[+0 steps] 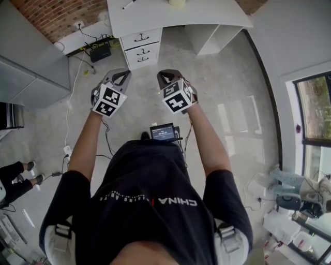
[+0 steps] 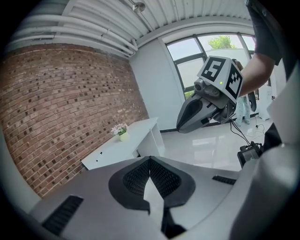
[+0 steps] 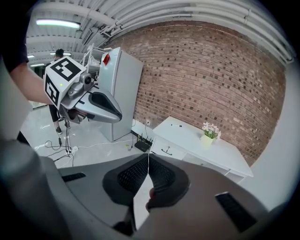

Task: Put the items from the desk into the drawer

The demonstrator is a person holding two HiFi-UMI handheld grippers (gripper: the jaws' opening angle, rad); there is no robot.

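Left tool (image 1: 121, 75) and right tool (image 1: 166, 77), both closed and empty, hang over open floor (image 1: 222, 77), well short of the white worktop (image 1: 207, 13), whose pen (image 3: 177, 125) and flower pot (image 3: 209, 131) show plainly only in the right gripper view.

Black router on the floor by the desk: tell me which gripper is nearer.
Left. The left gripper hangs just right of the black router, on the person's side; the right gripper is well farther to its right.

Bare floor (image 1: 217, 88) lies open from mid-frame up to the desk (image 1: 207, 18) at top centre. At upper left, cables (image 1: 75, 85), a black box (image 1: 100, 52) and a cabinet (image 1: 31, 77) crowd the way.
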